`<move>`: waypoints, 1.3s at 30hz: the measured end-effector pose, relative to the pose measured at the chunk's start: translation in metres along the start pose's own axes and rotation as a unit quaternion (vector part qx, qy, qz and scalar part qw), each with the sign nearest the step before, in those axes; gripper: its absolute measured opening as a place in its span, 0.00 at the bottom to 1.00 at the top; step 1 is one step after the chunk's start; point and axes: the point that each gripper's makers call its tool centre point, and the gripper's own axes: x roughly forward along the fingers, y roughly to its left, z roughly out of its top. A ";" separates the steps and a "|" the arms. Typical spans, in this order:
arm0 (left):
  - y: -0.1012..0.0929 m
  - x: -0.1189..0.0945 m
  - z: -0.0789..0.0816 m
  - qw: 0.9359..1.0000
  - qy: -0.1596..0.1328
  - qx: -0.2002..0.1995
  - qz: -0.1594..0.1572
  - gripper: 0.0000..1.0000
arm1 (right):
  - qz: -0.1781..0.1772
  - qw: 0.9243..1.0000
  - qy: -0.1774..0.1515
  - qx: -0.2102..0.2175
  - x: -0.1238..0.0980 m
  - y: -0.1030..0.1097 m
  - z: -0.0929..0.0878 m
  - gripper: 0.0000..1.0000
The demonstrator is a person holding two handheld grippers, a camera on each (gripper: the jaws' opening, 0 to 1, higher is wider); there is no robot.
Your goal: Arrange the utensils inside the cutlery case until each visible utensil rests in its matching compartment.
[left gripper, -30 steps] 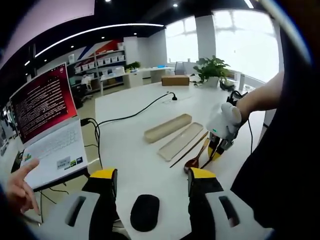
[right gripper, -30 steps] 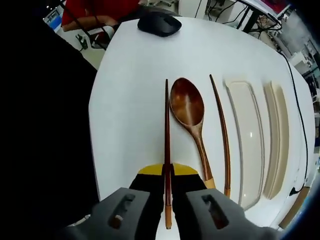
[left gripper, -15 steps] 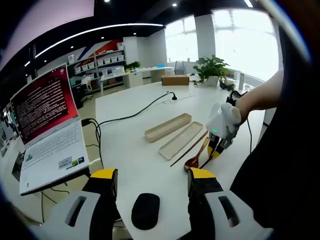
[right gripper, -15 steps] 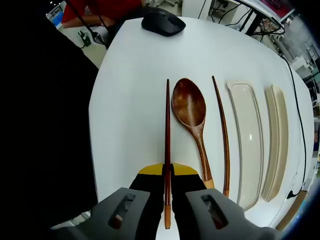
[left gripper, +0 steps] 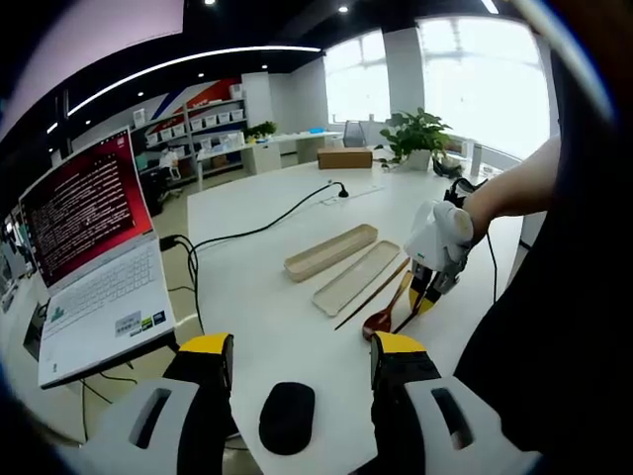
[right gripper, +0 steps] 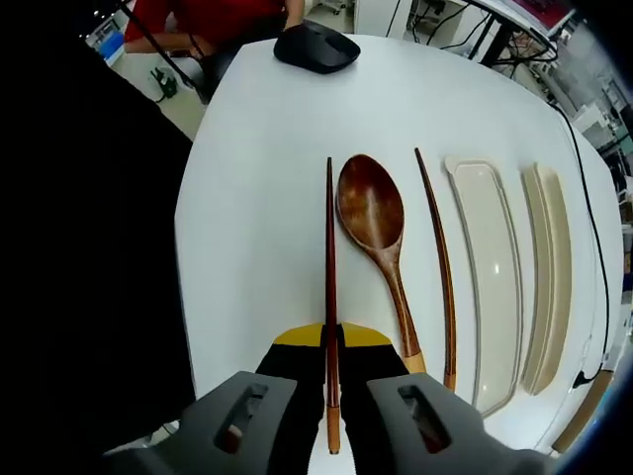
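In the right gripper view my right gripper is shut on the near end of a dark wooden chopstick, which points away over the white table. Beside it lie a wooden spoon and a second chopstick, then a flat beige lid and the deeper beige cutlery case. The left gripper view has my left gripper open and holding nothing at the table's near end. Farther off are the case, the lid, the spoon and the right gripper.
A black mouse lies just beyond my left jaws, also seen as the mouse. An open laptop sits at the left. A black cable runs across the table. A person's arm holds the right gripper.
A hand at the lower left of the left gripper view has gone from view. The right gripper keeps its hold on the chopstick; both views have barely shifted.
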 end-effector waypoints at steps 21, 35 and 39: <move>-0.001 0.001 0.000 1.000 0.002 -0.004 0.001 0.57 | 0.005 1.000 0.007 0.003 -0.001 0.000 0.001 0.01; 0.001 0.003 0.000 1.000 0.002 -0.005 0.001 0.57 | -0.005 1.000 0.006 0.000 -0.001 0.002 0.001 0.00; 0.000 0.003 0.001 1.000 0.003 -0.004 0.001 0.57 | -0.005 1.000 0.012 -0.004 -0.002 0.001 0.001 0.00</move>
